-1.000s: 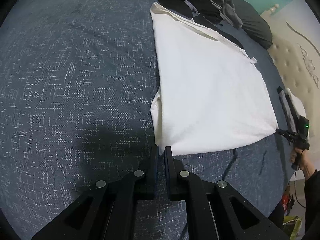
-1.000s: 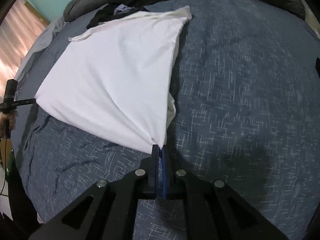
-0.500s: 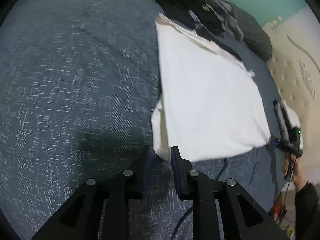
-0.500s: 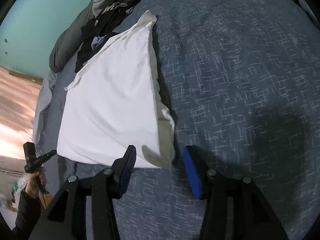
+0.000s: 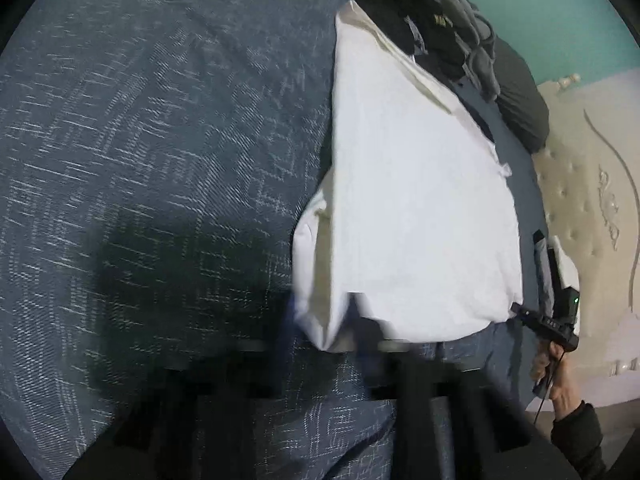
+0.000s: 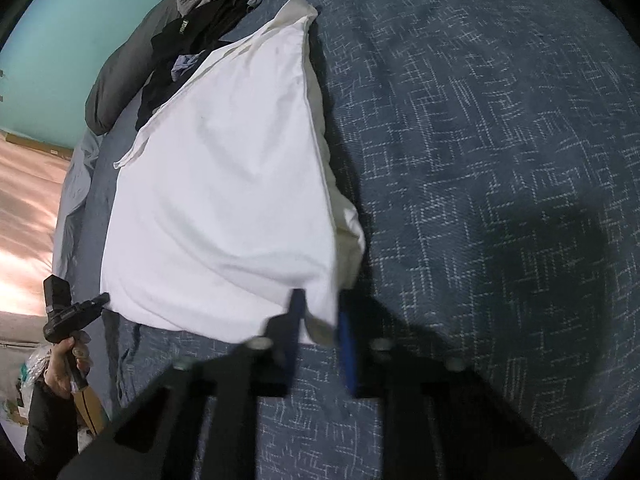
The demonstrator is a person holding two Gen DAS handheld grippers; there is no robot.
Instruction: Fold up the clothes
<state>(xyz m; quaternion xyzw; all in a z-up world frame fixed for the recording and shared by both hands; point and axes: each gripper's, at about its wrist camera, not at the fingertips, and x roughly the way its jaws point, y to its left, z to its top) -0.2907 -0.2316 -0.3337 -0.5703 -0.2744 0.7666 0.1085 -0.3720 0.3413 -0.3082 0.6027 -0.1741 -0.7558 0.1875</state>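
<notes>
While both grippers sat at the near edge of the white garment (image 6: 224,208), it lay doubled over on the blue bedspread (image 6: 480,160), a flat slab with a thicker layered edge on one long side. Its long axis ran from near to far: the broad end faced the grippers, and it tapered to a narrow point far off beside the pile of dark clothes (image 6: 192,36) at the head of the bed.

The right gripper (image 6: 320,330) stood with its jaws apart, straddling the near right corner, where the layers hung a little loose between the blue pads without being pinched. The left gripper (image 5: 326,344) was badly blurred; its jaws seemed parted around the near left corner, though I would not swear to it.

Two stages fit this scene: corners just let go after a fold, or corners about to be taken for another fold. Either way, good work meant keeping every layer of each corner together, so that no under-layer slipped out, and keeping both corners level so the near edge stayed straight. If the cloth was lifted, it wanted carrying along its long axis, toward the far point, not dragged sideways, since the soft fabric would wrinkle and the stacked edge on the right would splay.
</notes>
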